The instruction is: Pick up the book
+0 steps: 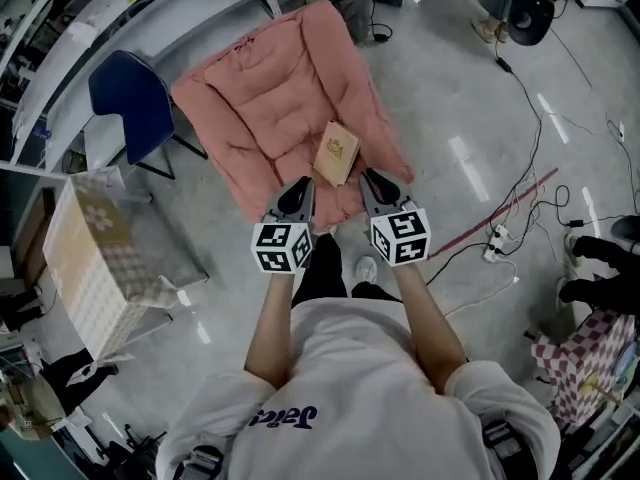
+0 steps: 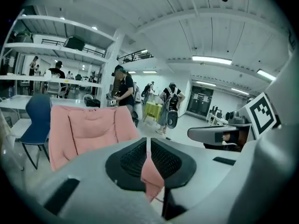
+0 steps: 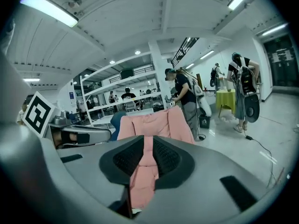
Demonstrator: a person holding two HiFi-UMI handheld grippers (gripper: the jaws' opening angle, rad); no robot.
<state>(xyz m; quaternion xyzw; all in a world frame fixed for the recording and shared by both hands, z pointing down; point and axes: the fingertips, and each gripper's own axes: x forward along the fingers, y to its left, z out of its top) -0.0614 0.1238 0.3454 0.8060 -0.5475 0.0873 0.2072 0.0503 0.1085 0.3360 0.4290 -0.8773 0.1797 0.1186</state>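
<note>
One book (image 1: 337, 153) on pink chair (image 1: 260, 98), grey floor (image 1: 450, 88)

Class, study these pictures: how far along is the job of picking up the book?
Done: nothing yet; the book lies untouched on the pink chair. In hand: the left claw and right claw hover just short of it, both empty and all but closed. Still to do: open, grip the book, lift it.
</note>
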